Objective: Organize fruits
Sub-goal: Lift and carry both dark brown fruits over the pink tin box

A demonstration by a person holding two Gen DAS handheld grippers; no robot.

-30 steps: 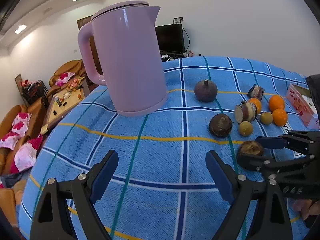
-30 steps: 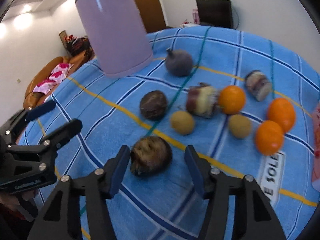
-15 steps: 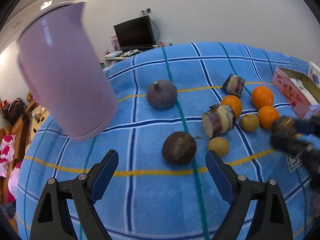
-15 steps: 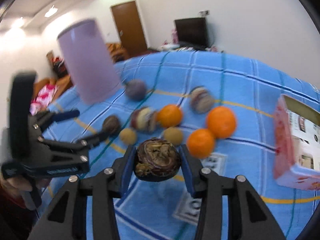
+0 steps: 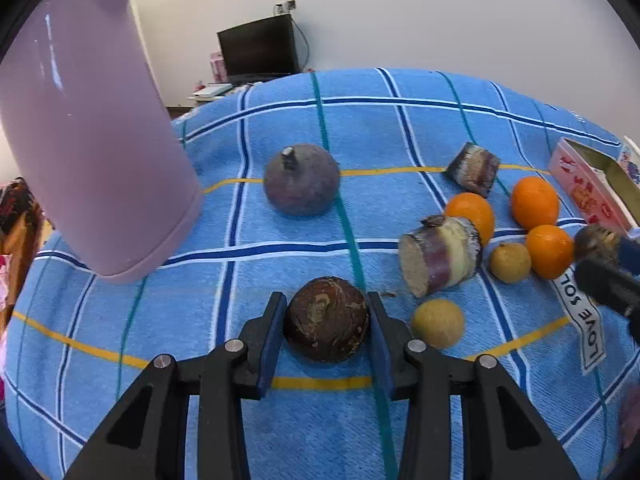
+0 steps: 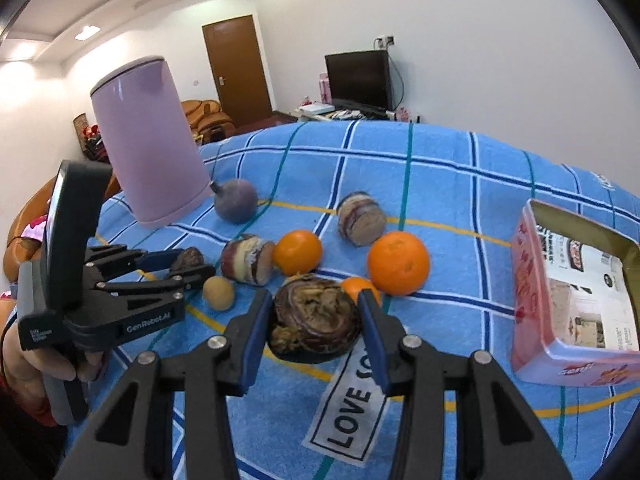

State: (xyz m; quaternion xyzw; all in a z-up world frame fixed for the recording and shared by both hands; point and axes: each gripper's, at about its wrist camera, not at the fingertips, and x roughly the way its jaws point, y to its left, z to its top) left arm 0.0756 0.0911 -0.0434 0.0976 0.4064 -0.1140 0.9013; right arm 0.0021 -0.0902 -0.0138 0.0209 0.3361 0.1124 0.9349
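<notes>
Blue pads of the left hand-held gripper (image 5: pixel 326 330) have just closed around a round dark-brown fruit (image 5: pixel 326 324). Right hand-held gripper (image 6: pixel 316 322), at three o'clock, clamps a wrinkled dark-purple fruit (image 6: pixel 314 326).

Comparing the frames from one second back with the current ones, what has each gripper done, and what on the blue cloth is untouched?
The right gripper closed on the wrinkled dark fruit and lifted it off the blue cloth, carrying it toward the pink box. The left gripper swung over from the purple kettle; its jaws have just been closing around the brown round fruit, which sits on the cloth. Oranges, kettle and box lie as before.
</notes>
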